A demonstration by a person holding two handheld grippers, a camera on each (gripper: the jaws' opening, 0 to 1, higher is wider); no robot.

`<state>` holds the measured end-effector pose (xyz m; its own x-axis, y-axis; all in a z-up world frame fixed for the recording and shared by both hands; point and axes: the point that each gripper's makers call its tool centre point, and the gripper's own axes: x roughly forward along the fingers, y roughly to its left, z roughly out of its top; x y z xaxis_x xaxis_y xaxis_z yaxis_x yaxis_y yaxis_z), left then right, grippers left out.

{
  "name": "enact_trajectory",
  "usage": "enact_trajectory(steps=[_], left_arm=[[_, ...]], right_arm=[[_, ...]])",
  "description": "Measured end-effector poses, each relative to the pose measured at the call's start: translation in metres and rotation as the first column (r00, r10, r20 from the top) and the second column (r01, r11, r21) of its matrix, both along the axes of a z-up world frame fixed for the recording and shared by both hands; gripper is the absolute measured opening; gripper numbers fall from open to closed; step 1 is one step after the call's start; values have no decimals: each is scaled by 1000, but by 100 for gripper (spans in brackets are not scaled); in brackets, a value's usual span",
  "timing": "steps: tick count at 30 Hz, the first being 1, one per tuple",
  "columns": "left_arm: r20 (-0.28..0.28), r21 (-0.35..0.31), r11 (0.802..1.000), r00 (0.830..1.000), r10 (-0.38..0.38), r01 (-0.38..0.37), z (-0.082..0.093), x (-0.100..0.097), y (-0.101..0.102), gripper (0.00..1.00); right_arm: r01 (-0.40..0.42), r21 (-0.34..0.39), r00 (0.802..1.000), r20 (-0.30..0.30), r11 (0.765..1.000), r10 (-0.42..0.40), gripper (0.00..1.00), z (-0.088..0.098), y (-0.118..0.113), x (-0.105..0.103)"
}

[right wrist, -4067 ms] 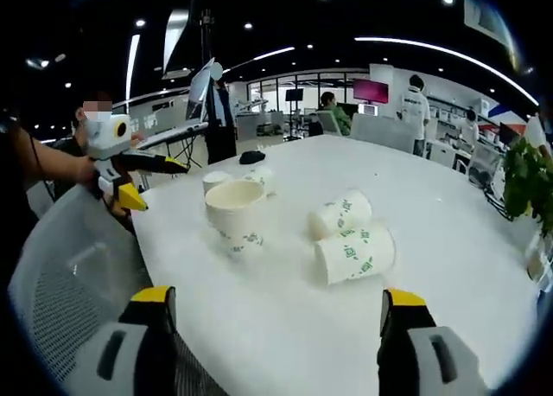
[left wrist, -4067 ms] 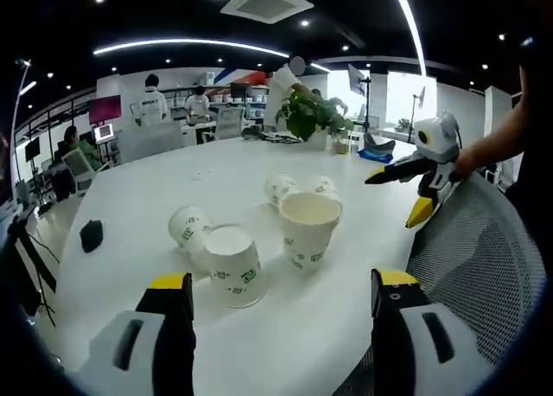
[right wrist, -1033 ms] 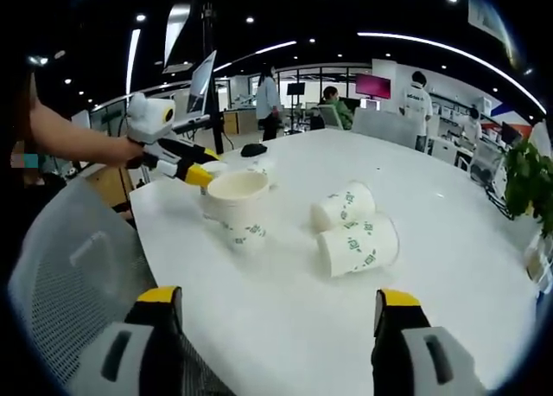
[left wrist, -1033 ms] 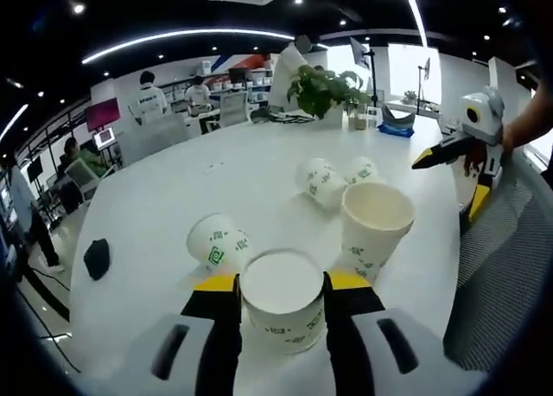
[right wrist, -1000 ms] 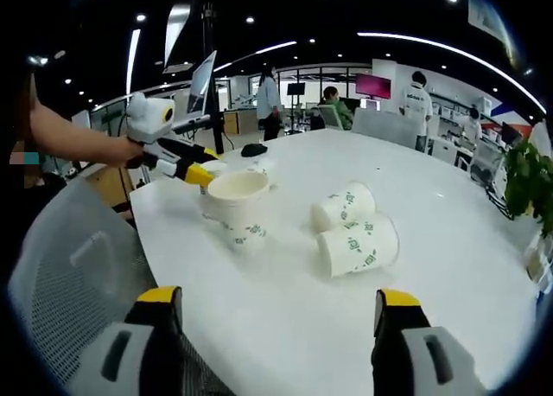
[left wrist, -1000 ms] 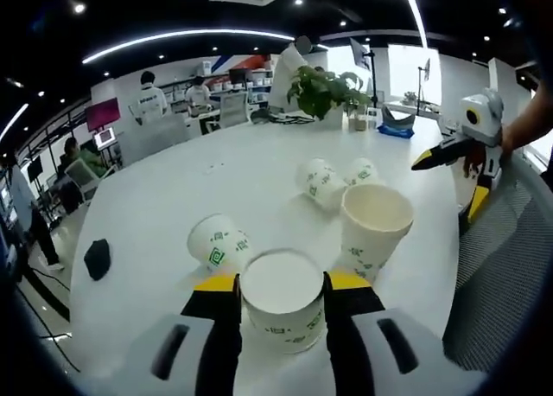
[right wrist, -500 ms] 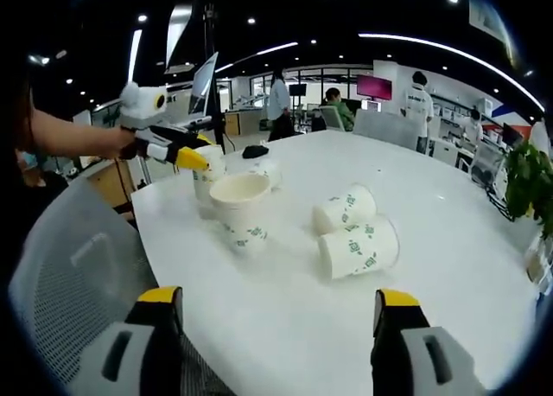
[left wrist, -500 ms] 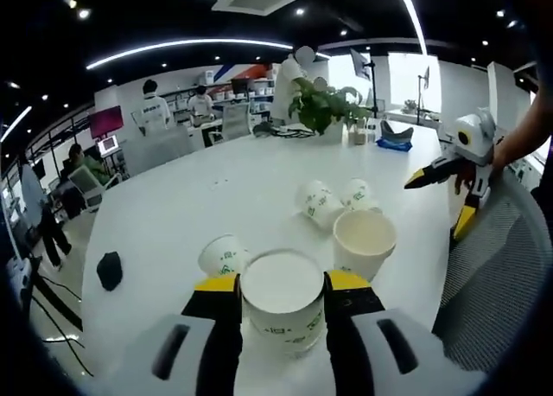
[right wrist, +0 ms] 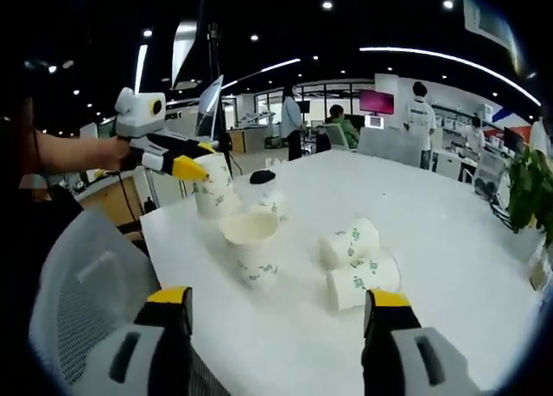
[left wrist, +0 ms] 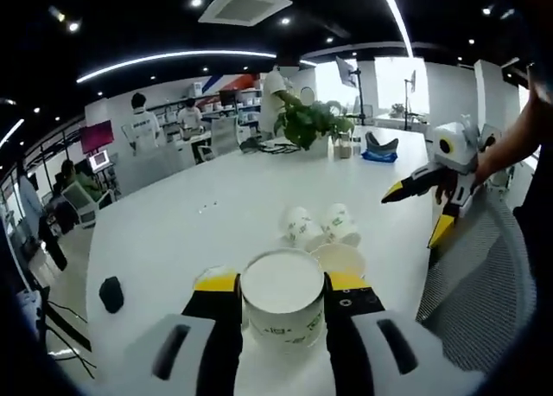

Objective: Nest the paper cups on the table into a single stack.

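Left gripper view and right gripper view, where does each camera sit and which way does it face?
Left gripper view: rides the left gripper, lifted above the round white table, shut on a white paper cup; a forearm shows at right.
Right gripper view: rides the open right gripper, facing across the table.
Shared: the upright white paper cup, each other's gripper.

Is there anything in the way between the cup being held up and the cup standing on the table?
Nothing visible. The left gripper holds a paper cup in the air, and the upright cup stands open-mouthed below it, with only air between them. The two cups lying down are off to the side.
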<state>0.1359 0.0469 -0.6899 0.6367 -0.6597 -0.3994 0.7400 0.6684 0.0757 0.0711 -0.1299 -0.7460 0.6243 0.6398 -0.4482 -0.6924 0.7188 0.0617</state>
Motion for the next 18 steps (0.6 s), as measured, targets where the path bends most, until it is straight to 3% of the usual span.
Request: enact_trajectory(steps=[6, 18], left_arm=[[14, 3, 1000, 1000, -12, 12, 18, -2, -2, 35], [42, -28, 995, 995, -90, 91, 46, -17, -24, 35]], right_arm=[[-28, 51, 999, 33, 998, 27, 79, 18, 15, 4], [-73, 181, 997, 14, 981, 72, 62, 38, 35, 3]])
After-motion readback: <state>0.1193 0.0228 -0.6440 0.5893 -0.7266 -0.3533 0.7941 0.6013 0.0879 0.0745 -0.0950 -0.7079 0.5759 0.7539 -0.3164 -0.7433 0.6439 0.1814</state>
